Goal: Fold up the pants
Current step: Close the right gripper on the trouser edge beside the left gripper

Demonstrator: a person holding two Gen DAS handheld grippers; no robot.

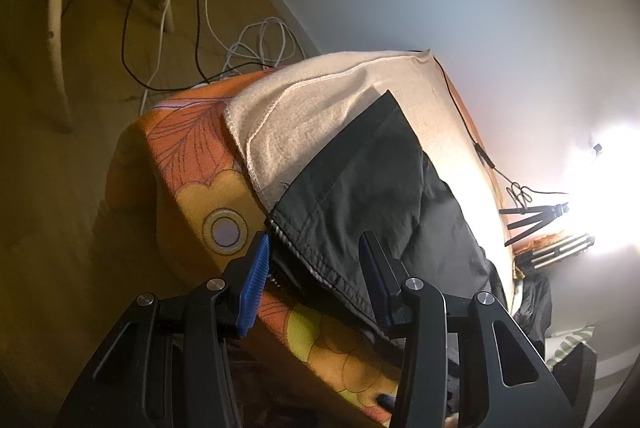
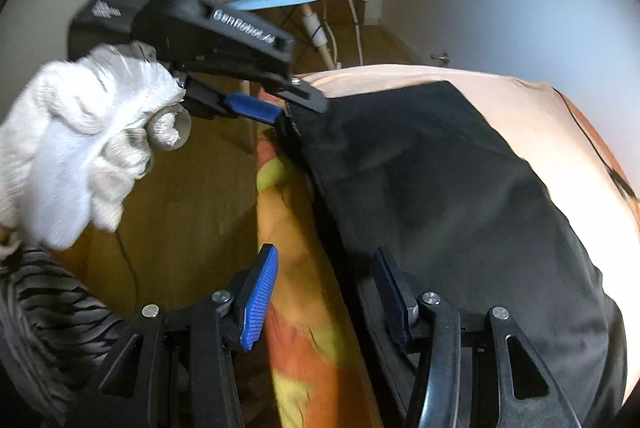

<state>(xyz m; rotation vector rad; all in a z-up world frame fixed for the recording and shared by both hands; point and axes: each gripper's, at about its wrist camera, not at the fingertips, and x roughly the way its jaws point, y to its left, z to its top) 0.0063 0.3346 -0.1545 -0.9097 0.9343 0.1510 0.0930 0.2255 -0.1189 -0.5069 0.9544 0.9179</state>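
The dark pants (image 1: 360, 180) lie creased on a cream towel (image 1: 312, 108) over the orange flowered bed (image 1: 188, 156). Their hem corner sits between the left gripper's (image 1: 316, 260) spread jaws; the right gripper's (image 2: 326, 292) spread jaws straddle the pants' near edge without pinching.

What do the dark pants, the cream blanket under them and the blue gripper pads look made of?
Dark pants: thin matte woven cloth, probably cotton or a blend; fine creases, stitched seams.
Cream blanket: soft fleece-like knit, matte; fuzzy surface, overlocked edge.
Blue pads on the left gripper: ribbed rubber or soft plastic, likely.
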